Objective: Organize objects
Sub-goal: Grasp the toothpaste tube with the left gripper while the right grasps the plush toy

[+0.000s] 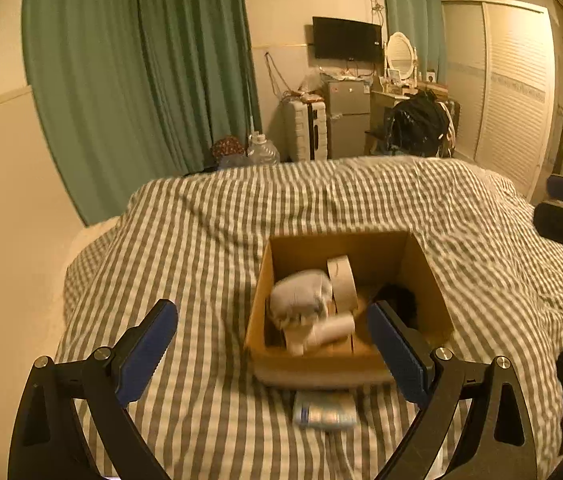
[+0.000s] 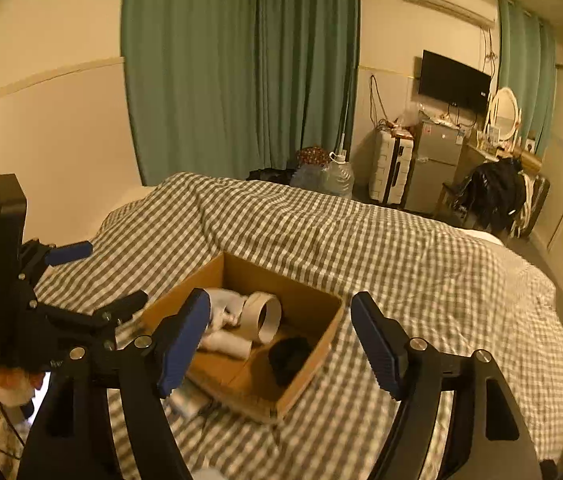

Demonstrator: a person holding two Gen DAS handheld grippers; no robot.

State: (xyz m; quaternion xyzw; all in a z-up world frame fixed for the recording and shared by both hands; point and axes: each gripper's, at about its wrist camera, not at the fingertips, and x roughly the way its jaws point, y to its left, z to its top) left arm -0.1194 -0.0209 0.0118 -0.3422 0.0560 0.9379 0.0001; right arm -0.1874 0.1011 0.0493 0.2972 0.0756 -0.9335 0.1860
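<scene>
**Open box on the bed, both claws released**

While the box (image 1: 345, 364) sits open on the checked bed (image 1: 209, 240), it holds a tape roll (image 1: 341, 276) standing on edge, a pale bundle (image 1: 301, 292) beside it, white tubes (image 1: 331, 330) nearer the front wall and a dark item (image 2: 289, 354). A small packet (image 1: 323, 410) lies just outside the front wall. Left claw (image 1: 271, 354) and right claw (image 2: 281, 346) both hover spread wide, gripping nothing.

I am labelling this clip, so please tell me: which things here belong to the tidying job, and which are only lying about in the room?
Job:
cardboard box
tape roll
white bundle
black item
flat packet beside the box
both open claws: left claw, right claw

Lying about:
checked bedcover
water jug
suitcase
TV
</scene>
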